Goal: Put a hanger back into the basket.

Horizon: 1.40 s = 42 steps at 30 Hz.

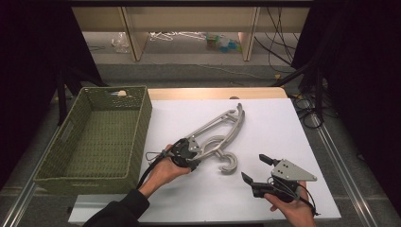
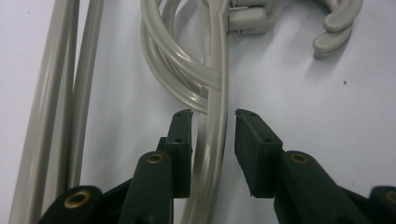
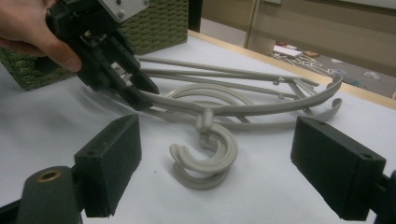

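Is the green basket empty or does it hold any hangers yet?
No hangers in it: the green basket shows bare woven floor, with only a small pale item at its far rim. The grey hangers lie on the white table.

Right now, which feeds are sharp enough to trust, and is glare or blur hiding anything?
High view: even light, dark surroundings, hangers clear. Left gripper view: hangers' far hooks soft, faint sheen, no glare. Right gripper view: own pads blurred, hooks sharp.

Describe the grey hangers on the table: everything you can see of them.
Two pale grey hangers, plastic by their look, lie flat and stacked on the white table, right of the green basket. Each has curved arms, a straight bar, an inner loop and a thick open hook pointing toward the person. The left gripper straddles one arm, jaws close around it, a small gap showing.
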{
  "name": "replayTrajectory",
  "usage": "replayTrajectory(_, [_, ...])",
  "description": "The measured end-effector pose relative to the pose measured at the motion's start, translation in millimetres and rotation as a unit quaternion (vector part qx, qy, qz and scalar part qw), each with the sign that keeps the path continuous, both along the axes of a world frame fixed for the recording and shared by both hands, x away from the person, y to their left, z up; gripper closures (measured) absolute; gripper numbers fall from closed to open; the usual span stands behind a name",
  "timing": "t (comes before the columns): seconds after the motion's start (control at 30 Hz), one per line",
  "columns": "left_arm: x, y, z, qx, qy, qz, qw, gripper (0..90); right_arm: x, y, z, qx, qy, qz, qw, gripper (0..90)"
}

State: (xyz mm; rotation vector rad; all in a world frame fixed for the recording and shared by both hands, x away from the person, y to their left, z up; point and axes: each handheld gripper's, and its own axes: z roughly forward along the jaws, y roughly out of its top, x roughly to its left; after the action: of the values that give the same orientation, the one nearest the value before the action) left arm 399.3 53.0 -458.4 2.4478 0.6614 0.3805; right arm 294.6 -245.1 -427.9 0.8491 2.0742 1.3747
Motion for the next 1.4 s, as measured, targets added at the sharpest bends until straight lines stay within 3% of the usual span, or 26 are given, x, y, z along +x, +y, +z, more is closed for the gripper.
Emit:
replayTrajectory(0.07, [2.1,-1.1,-1.1,0.007,0.005,-0.006,0.9999,67.6,0.2,0.7,-0.2,0.002,-0.002,-0.001,1.0,17.4])
replayTrajectory(0.1, [3.3,-1.6,-2.1,0.013,0.005,-0.011,0.9998,67.7,-0.7,1.2,-0.3,0.004,0.007,0.0,1.0,17.5])
replayTrajectory(0.2, [3.7,-3.2,-3.5,0.024,-0.003,-0.013,0.9996,72.9,0.5,0.7,-0.4,0.001,-0.002,0.001,1.0,17.9])
replayTrajectory(0.4, [3.1,-2.9,1.3,0.028,-0.014,-0.027,0.9991,78.6,0.5,0.5,-0.4,-0.001,0.001,0.003,1.0,18.1])
replayTrajectory(0.6, [2.7,-0.8,9.1,-0.004,-0.021,-0.02,0.9996,79.0,0.3,0.1,-0.1,-0.001,0.003,0.004,1.0,18.2])
replayTrajectory(0.77, [2.8,2.2,21.3,-0.045,-0.019,-0.025,0.9985,80.1,0.4,0.1,-0.2,0.0,0.003,0.004,1.0,18.2])
replayTrajectory(0.83, [3.7,3.6,24.4,-0.051,-0.017,-0.029,0.9981,80.4,0.3,0.1,-0.1,0.0,0.002,0.003,1.0,18.2])
replayTrajectory(0.87, [4.7,5.7,27.3,-0.07,-0.011,-0.027,0.9971,80.7,0.3,0.0,0.0,-0.001,0.003,0.004,1.0,18.2])
replayTrajectory(0.9, [4.7,5.7,27.3,-0.07,-0.011,-0.027,0.9971,80.7,0.3,0.0,0.0,-0.001,0.003,0.004,1.0,18.2])
replayTrajectory(1.1, [8.7,14.0,38.1,-0.124,-0.006,-0.015,0.9922,81.0,0.5,0.5,-0.2,-0.001,0.003,0.005,1.0,18.2])
replayTrajectory(1.2, [11.9,20.0,43.4,-0.152,0.003,-0.007,0.9884,81.0,0.3,0.4,-0.1,-0.001,0.004,0.005,1.0,18.2])
replayTrajectory(1.23, [13.3,23.5,45.3,-0.17,0.009,-0.001,0.9854,81.1,0.3,0.5,-0.1,-0.001,0.004,0.006,1.0,18.3])
replayTrajectory(1.27, [13.3,23.5,45.3,-0.17,0.009,-0.001,0.9854,81.1,0.3,0.5,-0.1,-0.001,0.004,0.006,1.0,18.3])
replayTrajectory(1.33, [14.6,26.9,47.8,-0.198,0.018,0.011,0.98,81.1,0.3,0.6,-0.2,-0.001,0.005,0.006,1.0,18.2])
replayTrajectory(1.4, [15.4,29.2,49.7,-0.203,0.016,0.013,0.9789,81.1,0.3,0.8,-0.3,-0.001,0.005,0.007,1.0,18.2])
